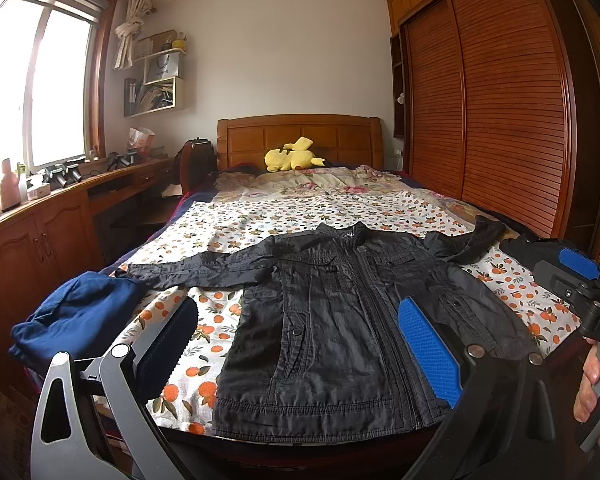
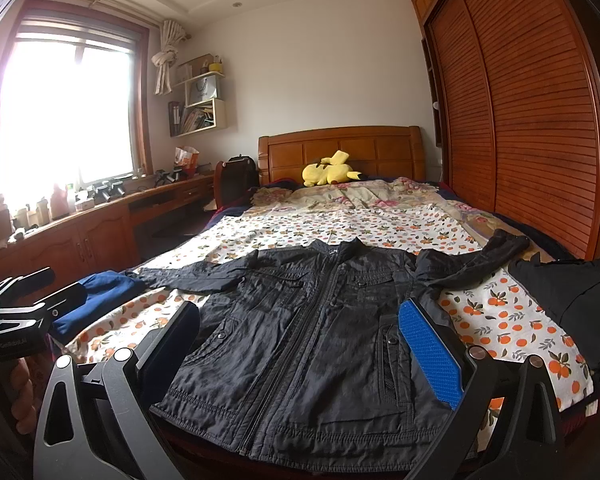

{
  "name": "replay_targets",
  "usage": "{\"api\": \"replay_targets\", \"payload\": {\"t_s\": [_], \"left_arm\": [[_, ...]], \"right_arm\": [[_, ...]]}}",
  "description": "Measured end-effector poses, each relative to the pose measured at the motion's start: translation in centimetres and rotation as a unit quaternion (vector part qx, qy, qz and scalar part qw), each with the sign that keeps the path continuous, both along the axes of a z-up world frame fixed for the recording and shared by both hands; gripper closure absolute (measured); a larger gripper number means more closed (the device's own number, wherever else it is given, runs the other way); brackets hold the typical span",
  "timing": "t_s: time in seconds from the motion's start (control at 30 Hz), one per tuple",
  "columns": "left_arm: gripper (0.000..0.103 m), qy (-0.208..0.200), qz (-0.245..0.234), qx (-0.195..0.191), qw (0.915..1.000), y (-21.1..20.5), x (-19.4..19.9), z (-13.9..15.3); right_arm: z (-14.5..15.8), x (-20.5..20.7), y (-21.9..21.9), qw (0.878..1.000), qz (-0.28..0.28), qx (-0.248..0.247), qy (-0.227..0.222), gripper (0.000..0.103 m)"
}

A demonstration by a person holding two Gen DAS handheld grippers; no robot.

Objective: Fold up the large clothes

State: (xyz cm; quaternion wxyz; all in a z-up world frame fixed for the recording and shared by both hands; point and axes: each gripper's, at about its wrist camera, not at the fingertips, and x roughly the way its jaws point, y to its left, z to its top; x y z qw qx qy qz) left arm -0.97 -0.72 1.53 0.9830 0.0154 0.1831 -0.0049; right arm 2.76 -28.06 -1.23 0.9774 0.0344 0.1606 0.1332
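A black zip-up jacket (image 1: 332, 320) lies flat and face up on the bed, hem toward me, both sleeves spread out to the sides; the right wrist view shows the jacket (image 2: 308, 340) too. My left gripper (image 1: 296, 332) hovers above the hem, open, with nothing between its fingers. My right gripper (image 2: 300, 336) is likewise open and empty, held over the jacket's lower half. In the left wrist view the right gripper's body (image 1: 584, 292) shows at the far right, held by a hand. The left gripper's body (image 2: 16, 316) appears at the left of the right wrist view.
A blue garment (image 1: 76, 316) is bunched at the bed's near left corner. Another dark garment (image 2: 572, 304) lies at the near right. The bed sheet (image 1: 260, 216) has an orange-fruit print. A yellow plush toy (image 1: 292, 156) rests by the headboard. A wardrobe (image 1: 492, 100) lines the right side, a desk (image 1: 60, 208) the left.
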Motion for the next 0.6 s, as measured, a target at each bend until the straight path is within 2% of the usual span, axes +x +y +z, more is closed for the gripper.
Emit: {"api": "replay_targets", "payload": {"t_s": [0.3,0.6], "left_arm": [[0.002,0.008,0.003,-0.002,1.0000,0.1,0.4,-0.3],[0.002,0.035,0.017,-0.009,0.9992,2.4,2.8,-2.6]], "right_arm": [[-0.3,0.3,0.0,1.000,-0.003,-0.005,0.003,0.006],[-1.8,2.0,0.7,1.000,-0.005,-0.011,0.022,0.006]]}}
